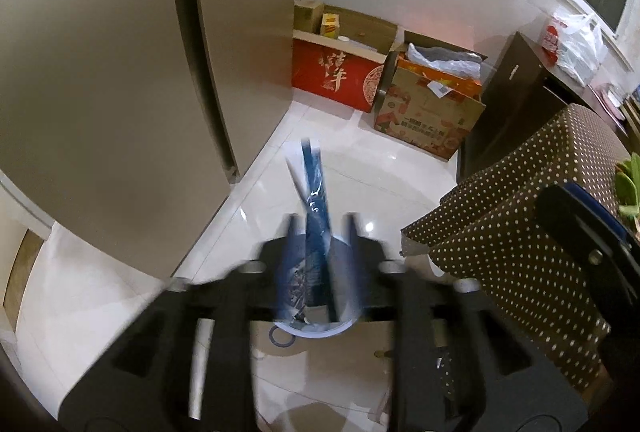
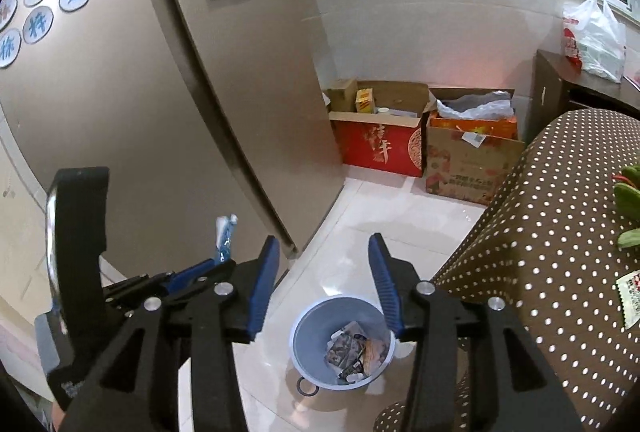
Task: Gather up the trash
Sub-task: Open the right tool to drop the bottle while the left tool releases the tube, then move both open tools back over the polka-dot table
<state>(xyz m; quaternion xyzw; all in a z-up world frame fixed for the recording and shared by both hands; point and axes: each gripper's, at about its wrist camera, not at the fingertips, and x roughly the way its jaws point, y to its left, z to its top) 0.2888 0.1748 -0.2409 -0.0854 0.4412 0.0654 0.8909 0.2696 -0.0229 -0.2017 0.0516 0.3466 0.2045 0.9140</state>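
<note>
A blue and white wrapper point(image 1: 316, 191) stands upright between the fingers of my left gripper point(image 1: 322, 222). The jaws stand apart and do not press on it. Directly below is the round pale blue bin point(image 1: 320, 332), mostly hidden by the gripper. In the right wrist view the bin point(image 2: 304, 336) sits on the floor with several crumpled wrappers inside. My right gripper point(image 2: 324, 242) hangs above it, open, with nothing between its blue pads. At the left of that view the left gripper point(image 2: 208, 268) shows the wrapper point(image 2: 226, 236) sticking up from its tips.
A tall beige fridge point(image 2: 200, 111) stands on the left. Cardboard boxes point(image 2: 400, 135) line the far wall. On the right, a table with a brown polka-dot cloth point(image 2: 540, 232) carries another wrapper point(image 2: 630, 298) and green vegetables point(image 2: 630, 199). A dark ring point(image 2: 306, 388) lies beside the bin.
</note>
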